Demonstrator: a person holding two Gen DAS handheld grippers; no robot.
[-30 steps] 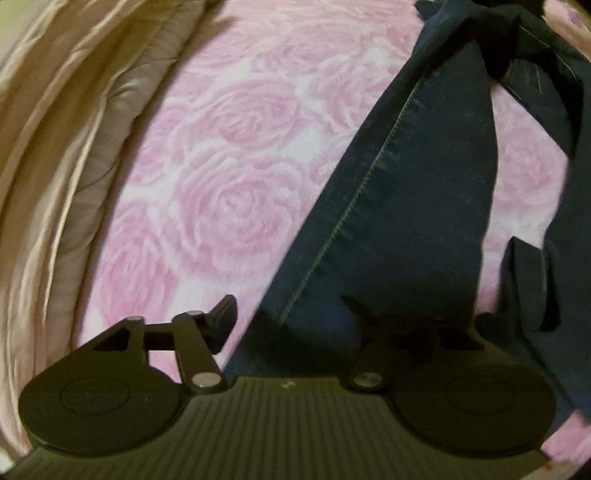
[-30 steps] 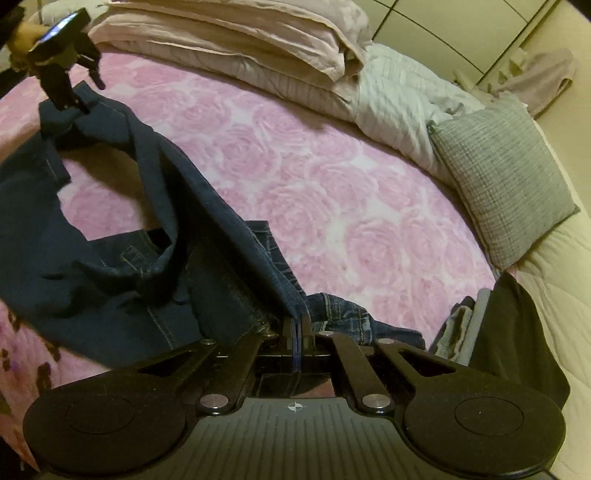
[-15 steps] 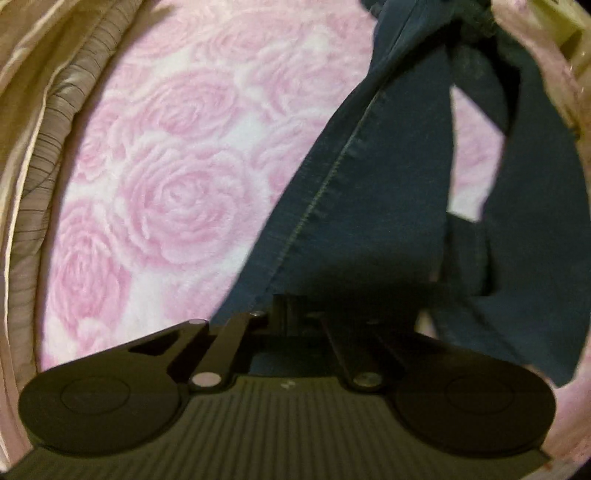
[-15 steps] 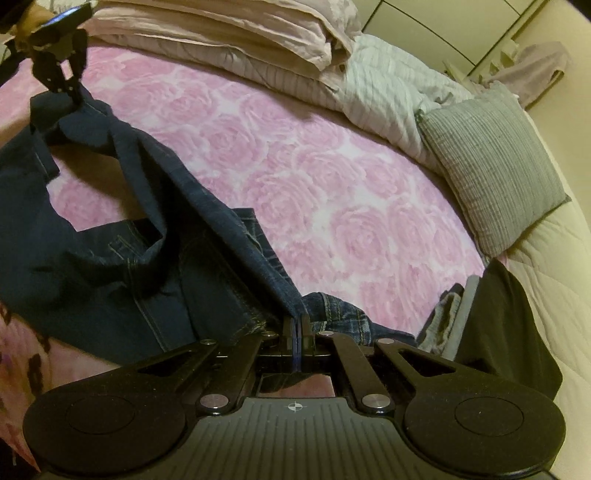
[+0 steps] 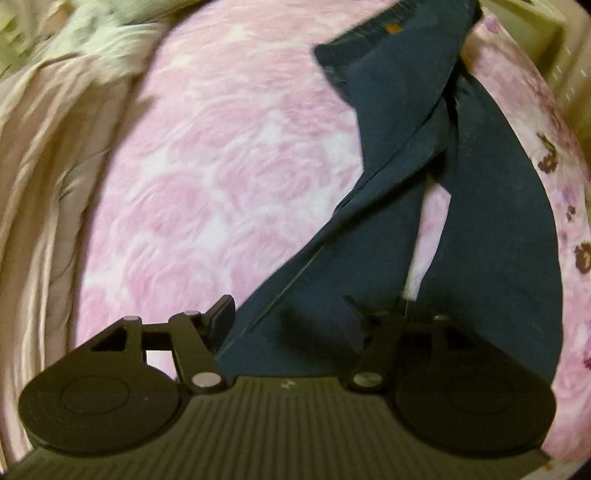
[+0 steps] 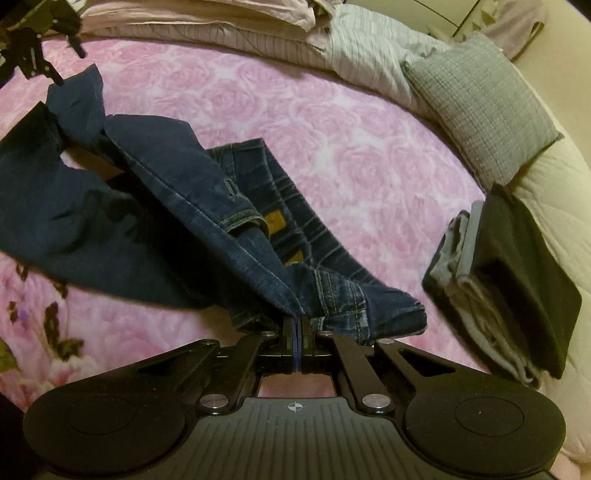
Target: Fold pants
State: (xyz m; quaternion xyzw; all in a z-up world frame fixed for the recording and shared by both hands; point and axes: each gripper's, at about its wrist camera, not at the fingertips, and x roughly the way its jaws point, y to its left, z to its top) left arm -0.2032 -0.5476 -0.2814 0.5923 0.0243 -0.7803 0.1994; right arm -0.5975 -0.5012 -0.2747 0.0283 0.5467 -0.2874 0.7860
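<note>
**Two grippers, one pair of jeans**

The right gripper has its fingers pinched tight on the waistband of the dark blue pants, which trail across the pink rose-patterned bed. The left gripper hangs over a trouser leg, fingers spread wide, gripping nothing. Folded clothes sit near a grey pillow.

A pink rose-patterned blanket covers the bed. At two o'clock on it lies a grey checked cushion; at three o'clock sits a stack of folded clothes, dark on top. Rumpled beige bedding lines the twelve o'clock edge.
</note>
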